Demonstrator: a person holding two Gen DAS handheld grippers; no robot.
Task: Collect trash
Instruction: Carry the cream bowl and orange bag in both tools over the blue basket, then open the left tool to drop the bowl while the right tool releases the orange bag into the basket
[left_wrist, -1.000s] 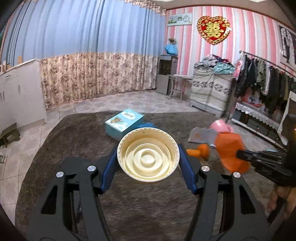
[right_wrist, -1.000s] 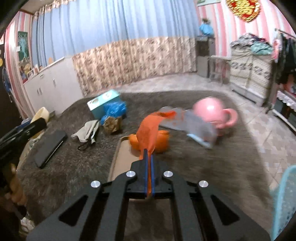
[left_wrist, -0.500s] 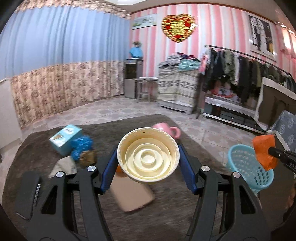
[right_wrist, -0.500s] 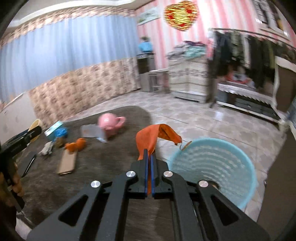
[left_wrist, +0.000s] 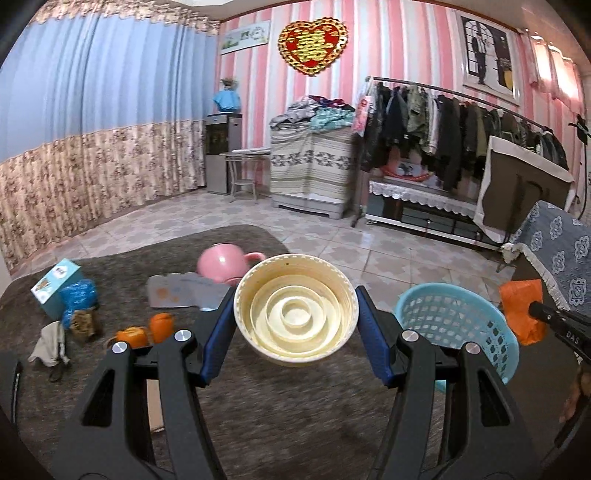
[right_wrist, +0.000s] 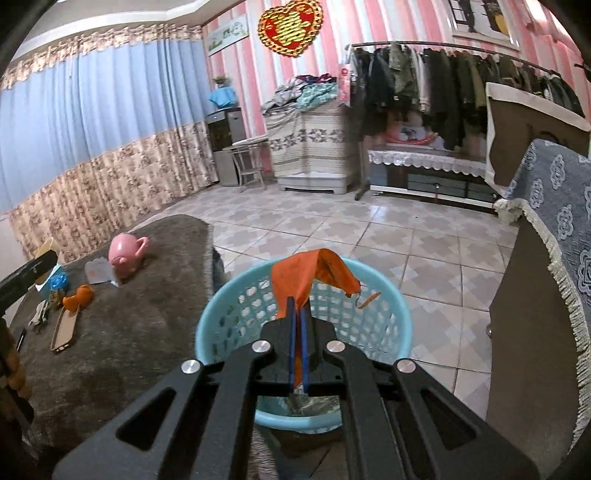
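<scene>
My left gripper (left_wrist: 296, 317) is shut on a cream plastic bowl (left_wrist: 295, 306) and holds it above the dark rug, left of the light blue basket (left_wrist: 476, 332). My right gripper (right_wrist: 298, 314) is shut on an orange wrapper (right_wrist: 299, 280) and holds it over the basket (right_wrist: 218, 325). The wrapper also shows at the right of the left wrist view (left_wrist: 522, 306). Some crumpled trash lies at the basket's bottom (right_wrist: 314, 404).
On the rug (left_wrist: 258, 406) lie a pink jug (left_wrist: 221, 262), a grey pouch (left_wrist: 181, 291), orange peels (left_wrist: 147, 330), a teal box (left_wrist: 55, 284), a blue bag (left_wrist: 77, 297), a rag (left_wrist: 50, 341) and a flat brown card (right_wrist: 64, 330). An armchair (right_wrist: 546, 295) stands right of the basket.
Both grippers have swung right, away from the rug's clutter. The right gripper has carried the orange wrapper from beside the basket to over it. The left still holds the bowl.
</scene>
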